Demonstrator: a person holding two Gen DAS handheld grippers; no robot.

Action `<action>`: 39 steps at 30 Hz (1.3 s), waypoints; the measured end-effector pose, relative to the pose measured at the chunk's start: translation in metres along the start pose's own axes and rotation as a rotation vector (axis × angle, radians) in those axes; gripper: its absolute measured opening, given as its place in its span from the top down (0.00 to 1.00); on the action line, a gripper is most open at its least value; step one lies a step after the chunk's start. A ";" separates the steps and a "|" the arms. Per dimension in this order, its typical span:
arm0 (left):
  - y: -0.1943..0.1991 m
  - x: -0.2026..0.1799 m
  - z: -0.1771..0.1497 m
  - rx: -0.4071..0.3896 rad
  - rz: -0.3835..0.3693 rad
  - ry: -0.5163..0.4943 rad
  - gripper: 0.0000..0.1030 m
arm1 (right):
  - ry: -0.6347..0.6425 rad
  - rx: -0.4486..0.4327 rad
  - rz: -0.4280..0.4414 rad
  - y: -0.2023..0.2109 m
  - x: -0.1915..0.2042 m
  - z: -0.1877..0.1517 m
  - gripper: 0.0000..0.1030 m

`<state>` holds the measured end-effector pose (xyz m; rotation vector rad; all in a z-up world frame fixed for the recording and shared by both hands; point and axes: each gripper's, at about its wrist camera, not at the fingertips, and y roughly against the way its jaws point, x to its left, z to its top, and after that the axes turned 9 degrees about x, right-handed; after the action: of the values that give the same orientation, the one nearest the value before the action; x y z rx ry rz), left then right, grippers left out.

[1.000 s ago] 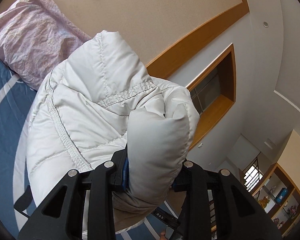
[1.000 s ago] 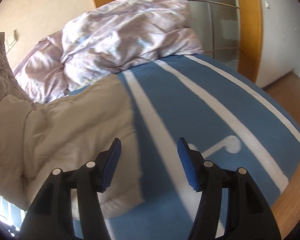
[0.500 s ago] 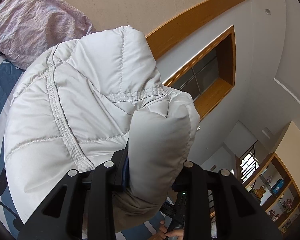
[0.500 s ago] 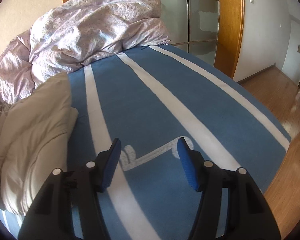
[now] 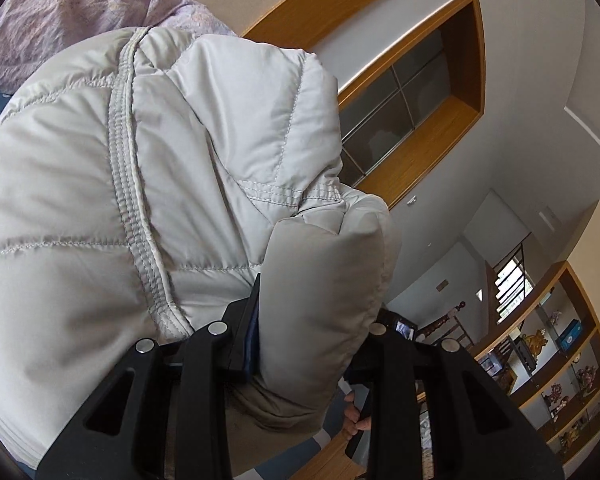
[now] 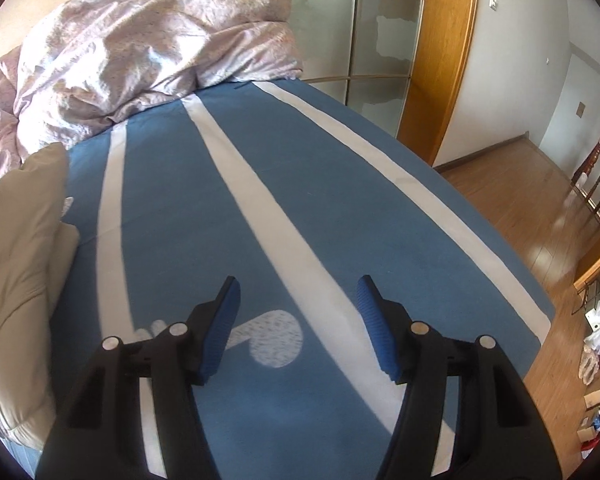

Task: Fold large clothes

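The left gripper [image 5: 312, 320] pinches a puffy fold of the coat [image 5: 160, 184]. The right gripper [image 6: 298, 320] hangs over the bed [image 6: 340, 216], jaws spread wide, beside the coat.

One jacket, one duvet, three stripes.
Puffer jacket [image 5: 188, 184] between my left fingers; duvet [image 6: 148, 44] and three white stripes [image 6: 268, 208] beyond my right fingers.
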<state>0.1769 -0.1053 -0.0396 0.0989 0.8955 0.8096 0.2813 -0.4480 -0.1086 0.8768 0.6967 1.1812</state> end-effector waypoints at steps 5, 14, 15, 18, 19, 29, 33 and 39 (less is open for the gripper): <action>-0.020 -0.002 -0.005 0.049 0.025 -0.007 0.71 | -0.008 0.018 -0.005 -0.008 -0.004 -0.001 0.41; -0.045 -0.002 -0.005 0.140 0.065 -0.018 0.71 | -0.018 0.031 -0.013 -0.016 -0.008 0.003 0.41; -0.048 -0.002 -0.006 0.152 0.072 -0.021 0.71 | -0.019 0.032 -0.014 -0.016 -0.009 0.003 0.41; -0.055 -0.003 -0.007 0.182 0.098 -0.037 0.71 | -0.028 0.031 -0.011 -0.018 -0.010 0.002 0.41; -0.056 -0.003 -0.008 0.189 0.107 -0.045 0.71 | -0.031 0.031 -0.010 -0.018 -0.011 0.002 0.41; -0.062 -0.007 -0.007 0.236 0.157 -0.084 0.71 | -0.054 0.024 -0.009 -0.019 -0.016 -0.001 0.41; -0.066 -0.005 -0.004 0.250 0.182 -0.095 0.71 | -0.059 0.023 -0.008 -0.019 -0.019 0.000 0.41; -0.071 -0.003 -0.004 0.264 0.217 -0.113 0.71 | -0.058 0.022 -0.008 -0.019 -0.020 0.000 0.41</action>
<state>0.2143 -0.1580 -0.0684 0.4753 0.8903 0.8735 0.2856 -0.4696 -0.1246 0.9223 0.6672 1.1386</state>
